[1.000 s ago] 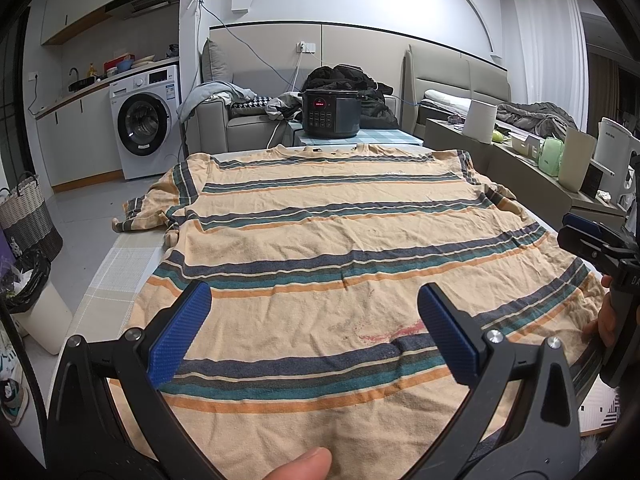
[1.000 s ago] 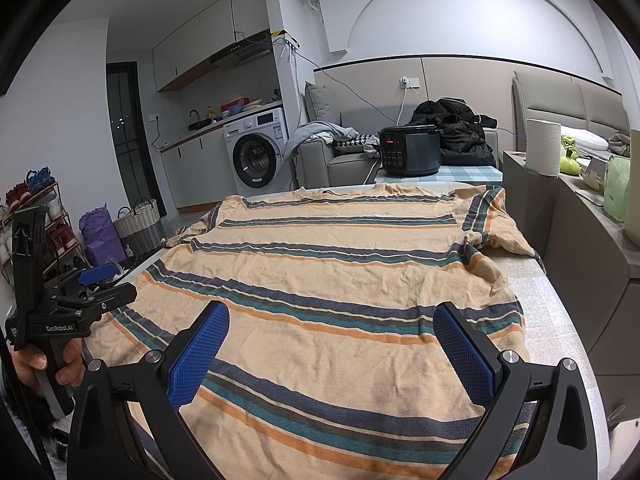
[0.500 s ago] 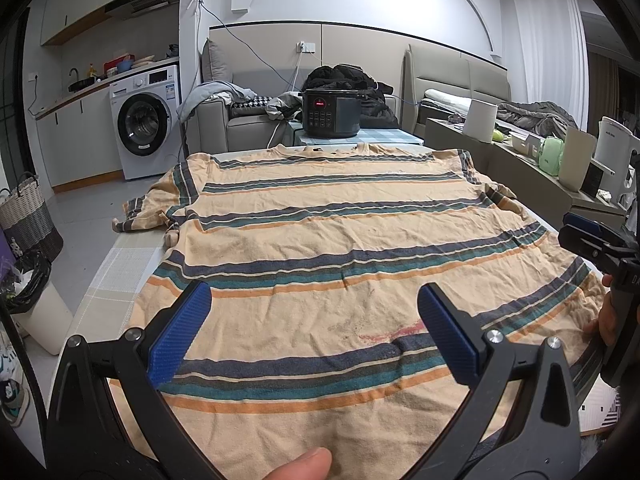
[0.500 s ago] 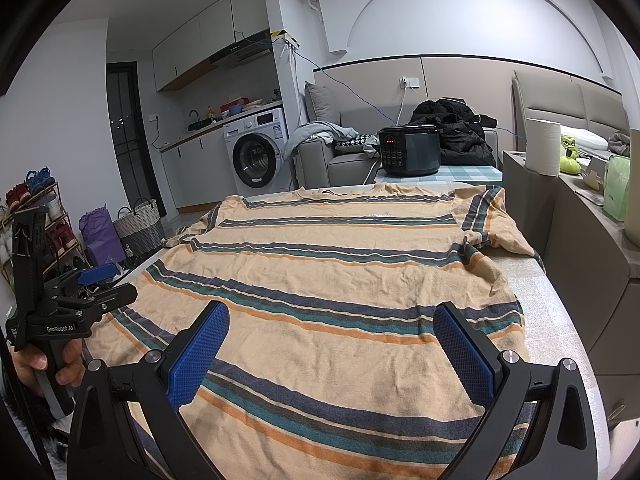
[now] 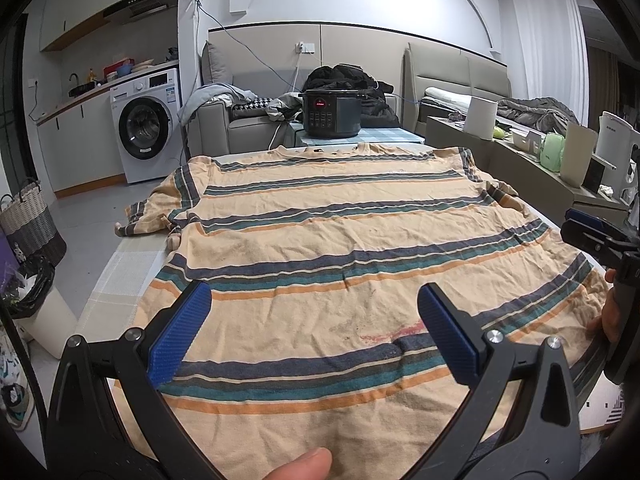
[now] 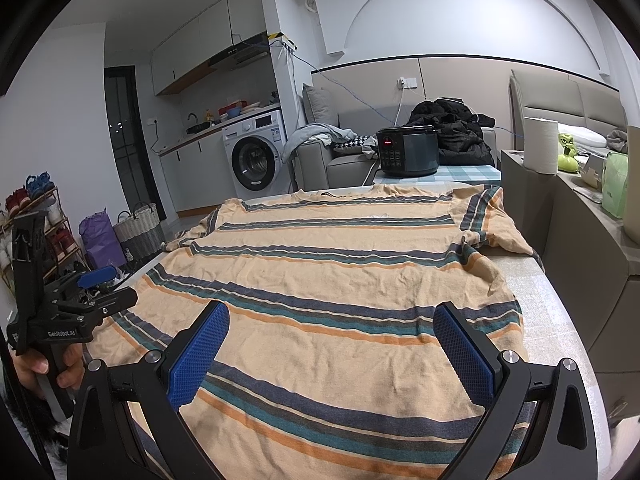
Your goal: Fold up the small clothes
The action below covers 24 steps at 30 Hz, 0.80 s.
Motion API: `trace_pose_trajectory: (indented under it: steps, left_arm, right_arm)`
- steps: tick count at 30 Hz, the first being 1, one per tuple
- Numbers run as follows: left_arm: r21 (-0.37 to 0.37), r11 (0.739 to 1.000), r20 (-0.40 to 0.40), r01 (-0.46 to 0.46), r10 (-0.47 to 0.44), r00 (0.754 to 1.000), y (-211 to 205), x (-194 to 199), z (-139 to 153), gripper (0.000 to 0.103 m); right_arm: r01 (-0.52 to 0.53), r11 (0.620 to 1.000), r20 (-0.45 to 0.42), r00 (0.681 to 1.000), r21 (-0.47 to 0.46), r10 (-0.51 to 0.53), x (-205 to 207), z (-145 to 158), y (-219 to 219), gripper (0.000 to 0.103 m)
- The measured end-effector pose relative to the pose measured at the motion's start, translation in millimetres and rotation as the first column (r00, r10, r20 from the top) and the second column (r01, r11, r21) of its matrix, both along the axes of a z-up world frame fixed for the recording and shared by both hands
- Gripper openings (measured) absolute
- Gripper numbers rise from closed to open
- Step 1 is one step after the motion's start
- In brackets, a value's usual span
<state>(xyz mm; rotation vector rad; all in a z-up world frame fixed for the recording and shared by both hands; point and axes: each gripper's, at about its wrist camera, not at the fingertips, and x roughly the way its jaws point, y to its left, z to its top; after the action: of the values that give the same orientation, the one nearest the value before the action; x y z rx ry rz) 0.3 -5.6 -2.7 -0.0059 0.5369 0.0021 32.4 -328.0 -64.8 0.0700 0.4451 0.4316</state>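
Striped shirt (image 5: 340, 248) lies flat across the table (image 5: 120, 272), both grippers (image 5: 314, 334) (image 6: 330, 350) spread wide, grasping nothing.

The only lettering that reads clearly is "GenRobot.AI", printed in white on the black body of the left gripper (image 6: 108, 286) as it shows in the right wrist view. The cooker (image 6: 407, 151) has a lit red display, too small to read.

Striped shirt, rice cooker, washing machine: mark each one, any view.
striped shirt (image 5: 344, 240), left wrist view, middle of the body panel.
rice cooker (image 6: 416, 152), right wrist view, dark side wall beside the buttons.
washing machine (image 5: 140, 130), left wrist view, round door glass.
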Motion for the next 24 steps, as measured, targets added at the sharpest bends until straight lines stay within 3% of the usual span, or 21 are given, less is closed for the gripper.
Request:
trace_pose_trajectory:
  steps: [13, 17, 21, 24]
  left_arm:
    - [0.011, 0.998, -0.029, 0.061, -0.061, 0.998, 0, 4, 9, 0.103]
    - [-0.022, 0.996, -0.011, 0.082, -0.082, 0.997, 5, 7, 25, 0.102]
    - [-0.1, 0.989, 0.018, 0.107, -0.106, 0.994, 18, 16, 38, 0.102]
    - [-0.122, 0.99, 0.021, 0.075, -0.073, 0.997, 30, 30, 45, 0.102]
  right_arm:
    - [0.071, 0.997, -0.074, 0.995, -0.03, -0.073, 8, 18, -11, 0.103]
    - [0.116, 0.993, -0.058, 0.991, -0.021, -0.117, 9, 43, -25, 0.103]
    - [0.166, 0.985, -0.02, 0.986, 0.038, -0.165, 18, 66, -49, 0.103]
    - [0.224, 0.972, -0.077, 0.973, 0.068, -0.219, 40, 73, -72, 0.103]
